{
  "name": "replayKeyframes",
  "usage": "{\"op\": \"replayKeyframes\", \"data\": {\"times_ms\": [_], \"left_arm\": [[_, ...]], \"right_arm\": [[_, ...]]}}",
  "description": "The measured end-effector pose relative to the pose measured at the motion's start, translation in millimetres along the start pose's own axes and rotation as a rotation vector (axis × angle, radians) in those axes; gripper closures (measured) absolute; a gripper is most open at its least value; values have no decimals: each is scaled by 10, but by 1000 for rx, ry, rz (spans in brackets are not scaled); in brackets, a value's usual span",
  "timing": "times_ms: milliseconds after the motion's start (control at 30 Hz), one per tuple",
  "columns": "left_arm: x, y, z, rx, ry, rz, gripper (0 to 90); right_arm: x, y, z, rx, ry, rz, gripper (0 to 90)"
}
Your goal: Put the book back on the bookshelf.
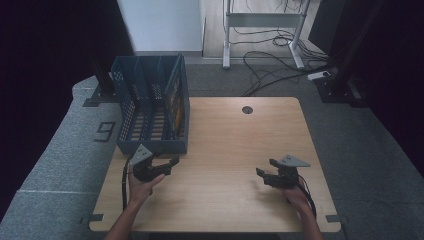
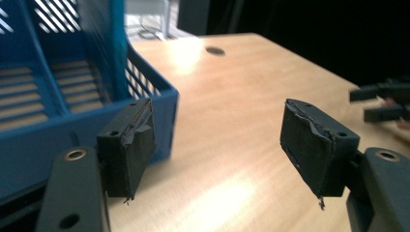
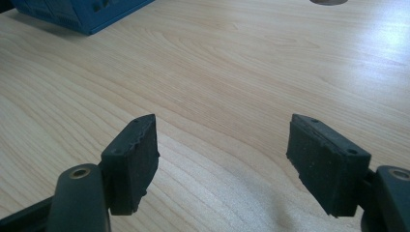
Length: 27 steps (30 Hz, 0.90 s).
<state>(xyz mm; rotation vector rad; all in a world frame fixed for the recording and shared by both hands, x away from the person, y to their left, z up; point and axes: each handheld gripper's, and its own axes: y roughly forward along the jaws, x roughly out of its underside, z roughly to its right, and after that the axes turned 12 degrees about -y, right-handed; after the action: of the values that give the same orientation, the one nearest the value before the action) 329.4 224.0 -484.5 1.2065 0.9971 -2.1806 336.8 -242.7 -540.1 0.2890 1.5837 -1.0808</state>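
**Left tongs beside the blue file rack, both pairs empty**

The blue file rack (image 1: pixel 152 107) stands at the far left of the worktop (image 1: pixel 225 150), its near wall just beyond the left tongs (image 1: pixel 172 162). In the left gripper view that near corner (image 2: pixel 159 104) sits just behind one pad (image 2: pixel 128 145), and it is not plain whether the pad touches the wall; nothing lies between the pads. These tongs stand apart and empty.

If the rack is to be taken, a good grip would likely be on the near wall's top rim, one pad inside and one outside, squared to the wall so it does not twist. The rack looks light and open-sided, so a slow pull should keep it from tipping. Something orange and dark stands in the right-hand slot (image 1: pixel 175 100); I cannot tell what it is.

The right tongs (image 1: pixel 265 175) hover over bare wood at the near right, well apart from the rack, pads wide and empty.

Count: one rack with three slots, two tongs, one cable hole (image 1: pixel 247 109) at the far edge.
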Motion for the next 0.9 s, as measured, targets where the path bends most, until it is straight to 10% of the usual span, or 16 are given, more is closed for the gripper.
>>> {"op": "replayKeyframes", "data": {"times_ms": [900], "left_arm": [[350,-54,-164,-24,-26,-107,274]], "right_arm": [[44,3,35,14,7,-14,256]]}}
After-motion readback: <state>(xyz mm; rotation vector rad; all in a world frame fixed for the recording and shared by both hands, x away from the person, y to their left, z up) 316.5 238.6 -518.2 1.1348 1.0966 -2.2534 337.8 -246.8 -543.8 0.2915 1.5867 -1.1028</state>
